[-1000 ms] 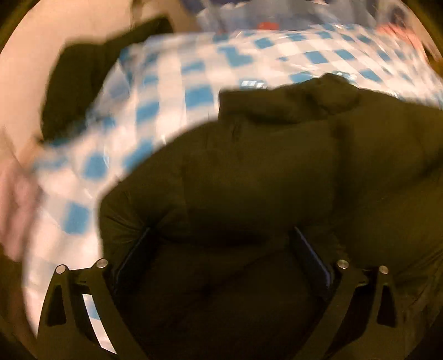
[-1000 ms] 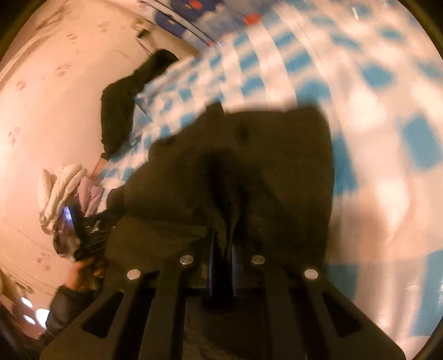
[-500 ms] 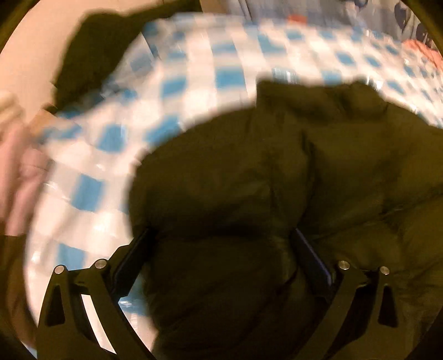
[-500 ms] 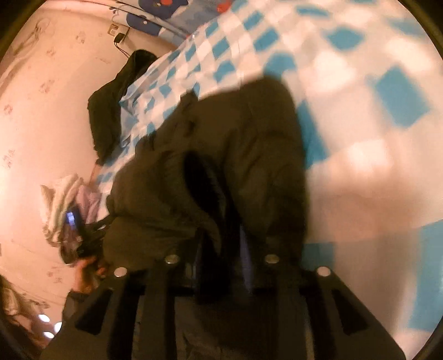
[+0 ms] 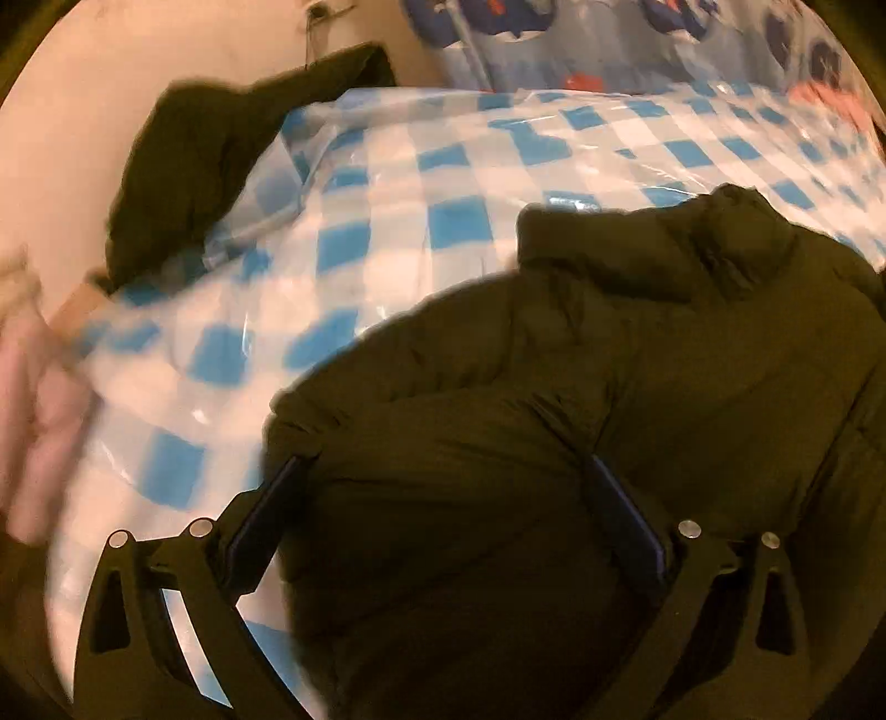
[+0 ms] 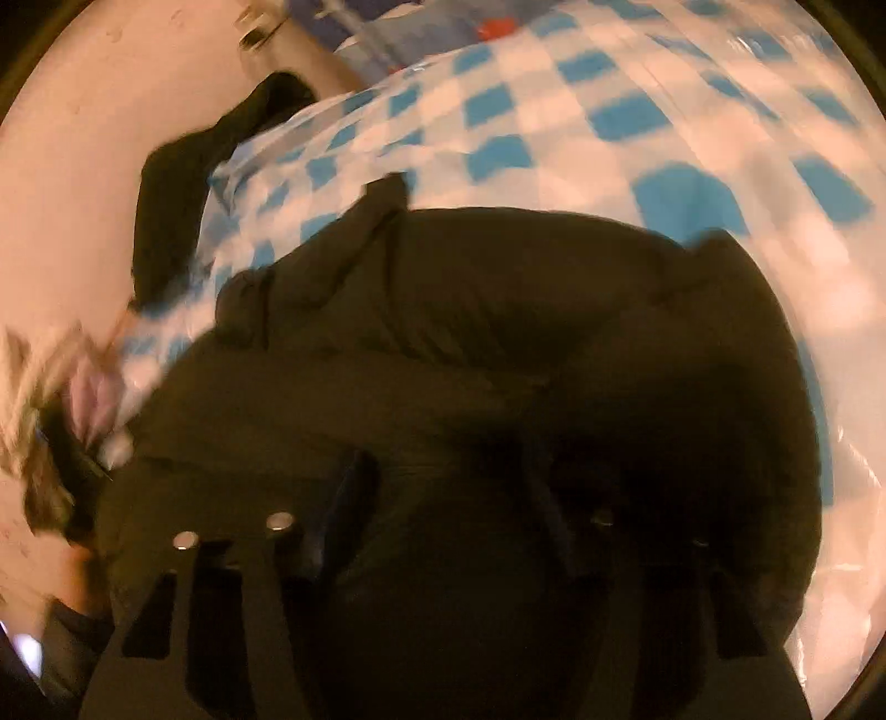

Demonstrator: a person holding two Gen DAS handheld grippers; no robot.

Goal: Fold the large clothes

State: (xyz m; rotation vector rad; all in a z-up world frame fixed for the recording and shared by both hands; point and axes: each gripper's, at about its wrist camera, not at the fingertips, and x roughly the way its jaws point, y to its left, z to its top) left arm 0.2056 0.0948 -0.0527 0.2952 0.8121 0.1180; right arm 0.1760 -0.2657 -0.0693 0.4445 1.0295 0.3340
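Note:
A big dark olive puffer jacket (image 5: 581,387) lies bunched on a blue-and-white checked, plastic-covered surface (image 5: 387,232). My left gripper (image 5: 443,498) is open, its two fingers wide apart with a bulge of the jacket between them. In the right wrist view the jacket (image 6: 498,332) fills the middle. My right gripper (image 6: 448,498) is open, its fingers apart with jacket fabric lying between and over them. The right finger is dark and hard to make out.
A second dark garment (image 5: 210,166) hangs over the far left edge of the checked surface, against a pale wall (image 5: 83,111). Pink and white clothes (image 6: 83,382) are piled at the left. A patterned blue cloth (image 5: 609,44) lies at the back.
My right gripper has gone from shut on the jacket to open, and the jacket has spread wider below it. My left gripper stays open over the jacket while the view shifts.

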